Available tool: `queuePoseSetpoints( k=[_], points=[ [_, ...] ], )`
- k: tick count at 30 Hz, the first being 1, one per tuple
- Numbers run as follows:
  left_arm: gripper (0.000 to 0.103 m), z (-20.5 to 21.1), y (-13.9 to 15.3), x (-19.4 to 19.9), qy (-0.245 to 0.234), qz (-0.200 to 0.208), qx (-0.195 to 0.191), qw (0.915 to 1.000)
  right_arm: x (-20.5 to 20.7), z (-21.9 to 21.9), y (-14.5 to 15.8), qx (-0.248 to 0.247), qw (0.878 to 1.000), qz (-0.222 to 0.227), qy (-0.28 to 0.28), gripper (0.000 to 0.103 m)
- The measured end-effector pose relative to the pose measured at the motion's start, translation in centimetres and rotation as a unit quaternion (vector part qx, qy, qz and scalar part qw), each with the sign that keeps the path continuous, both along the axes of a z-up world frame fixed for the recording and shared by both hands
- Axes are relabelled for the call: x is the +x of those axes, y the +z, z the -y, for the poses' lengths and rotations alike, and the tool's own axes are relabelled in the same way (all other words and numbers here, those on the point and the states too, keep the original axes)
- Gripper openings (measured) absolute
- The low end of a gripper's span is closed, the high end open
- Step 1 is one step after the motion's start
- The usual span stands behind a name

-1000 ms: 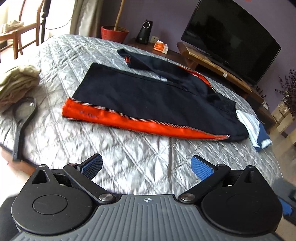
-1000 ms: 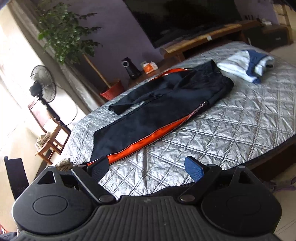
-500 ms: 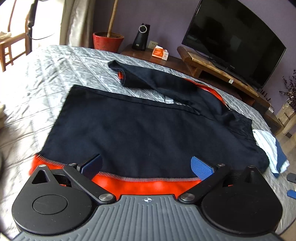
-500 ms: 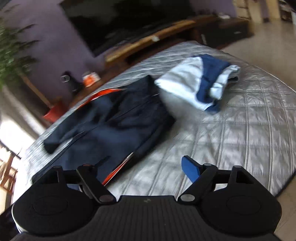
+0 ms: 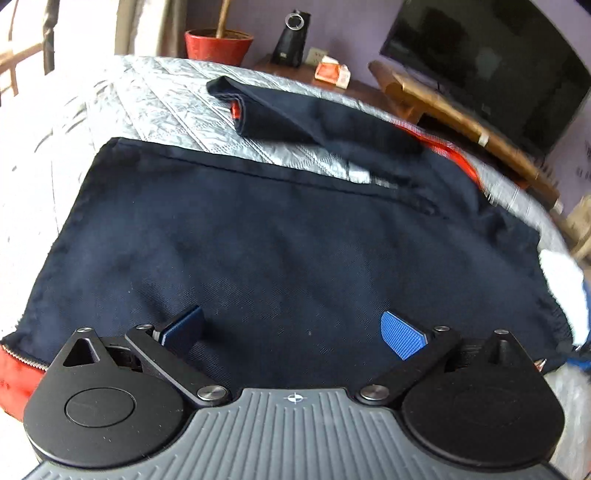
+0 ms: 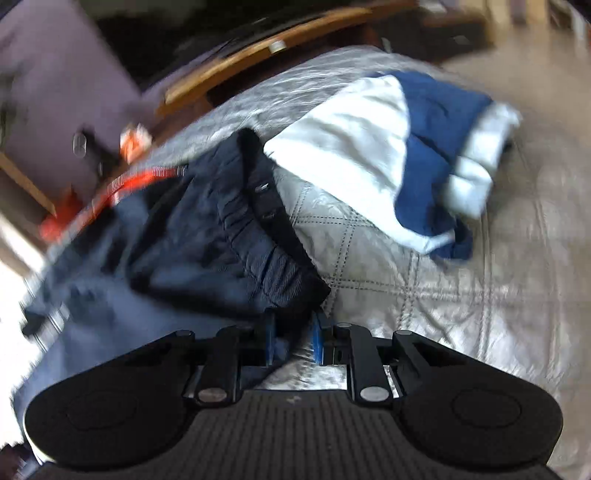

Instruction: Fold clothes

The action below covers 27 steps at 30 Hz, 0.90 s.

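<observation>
Navy trousers (image 5: 277,240) with an orange side stripe lie spread flat on the silver quilted bed (image 5: 166,96). My left gripper (image 5: 293,328) hovers open low over the near leg, its blue pads (image 5: 402,334) wide apart with only flat cloth below them. In the blurred right wrist view, my right gripper (image 6: 293,338) is at the near corner of the trousers' (image 6: 221,240) elastic waistband. Its jaws are closing to a narrow gap, and the dark waistband corner sits pinched between them.
A white and blue garment (image 6: 388,147) lies crumpled on the quilt (image 6: 424,295) just beyond the waistband, also at the right edge (image 5: 565,280). Behind the bed are a television (image 5: 498,66), a wooden stand (image 5: 461,122), a red plant pot (image 5: 218,44) and a black speaker (image 5: 291,33).
Both grippers came forward and down onto the trousers. The right one swung from the leg side to the waistband and its jaws went from wide to nearly closed. The left jaws stayed wide.
</observation>
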<state>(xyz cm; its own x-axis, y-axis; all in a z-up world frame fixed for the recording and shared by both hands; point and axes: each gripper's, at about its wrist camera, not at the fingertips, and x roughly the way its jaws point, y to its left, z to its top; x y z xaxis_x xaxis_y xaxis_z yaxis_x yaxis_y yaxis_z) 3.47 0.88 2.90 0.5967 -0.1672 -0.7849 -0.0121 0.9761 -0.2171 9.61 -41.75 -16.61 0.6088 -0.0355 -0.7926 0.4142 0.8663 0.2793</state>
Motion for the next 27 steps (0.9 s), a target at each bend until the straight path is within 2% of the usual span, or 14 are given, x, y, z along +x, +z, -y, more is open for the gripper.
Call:
queuePoseSetpoints(
  k=[2, 5, 7, 9, 13, 14, 16, 17, 20, 23, 27],
  points=[
    [0.102, 0.2, 0.2, 0.0, -0.004, 0.003, 0.01, 0.9999, 0.1, -1.7, 0.8, -0.081, 0.995, -0.027, 0.051, 0.018],
    [0.102, -0.3, 0.6, 0.6, 0.002, 0.016, 0.012, 0.9998, -0.1, -4.9, 2.1, -0.213, 0.969, -0.049, 0.116, 0.02],
    [0.102, -0.9, 0.7, 1.1, 0.011, 0.019, 0.018, 0.9996, -0.4, -6.5, 3.4, -0.27, 0.951, -0.047, 0.144, 0.028],
    [0.102, -1.8, 0.6, 1.6, 0.025, 0.013, 0.02, 0.9994, -0.5, -7.7, 5.0, -0.311, 0.936, -0.033, 0.164, 0.047],
    [0.103, -3.7, 0.5, 3.1, 0.058, -0.006, 0.007, 0.9983, 0.3, -9.6, 9.3, -0.302, 0.932, 0.063, 0.19, 0.049],
    [0.103, -4.1, 0.6, 3.3, 0.065, -0.007, 0.006, 0.9979, 0.9, -10.0, 10.1, -0.282, 0.935, 0.083, 0.199, 0.049],
    [0.102, -4.6, 0.8, 3.5, 0.075, -0.005, 0.009, 0.9971, 3.1, -10.9, 11.1, -0.199, 0.946, 0.118, 0.227, 0.049],
    [0.103, -4.8, 0.8, 3.6, 0.078, -0.004, 0.016, 0.9968, 4.5, -12.1, 11.3, -0.178, 0.946, 0.127, 0.239, 0.048],
    [0.103, -5.2, 0.8, 3.8, 0.09, -0.003, 0.044, 0.995, 8.4, -16.6, 11.4, -0.149, 0.934, 0.142, 0.292, 0.047],
    [0.103, -6.2, 0.9, 3.8, 0.123, 0.002, 0.067, 0.9901, 12.0, -22.0, 11.2, -0.15, 0.909, 0.163, 0.353, 0.048],
    [0.103, -8.4, 0.7, 3.9, 0.179, -0.013, 0.049, 0.9825, 16.6, -28.2, 10.3, -0.156, 0.878, 0.17, 0.42, 0.049]
  ],
)
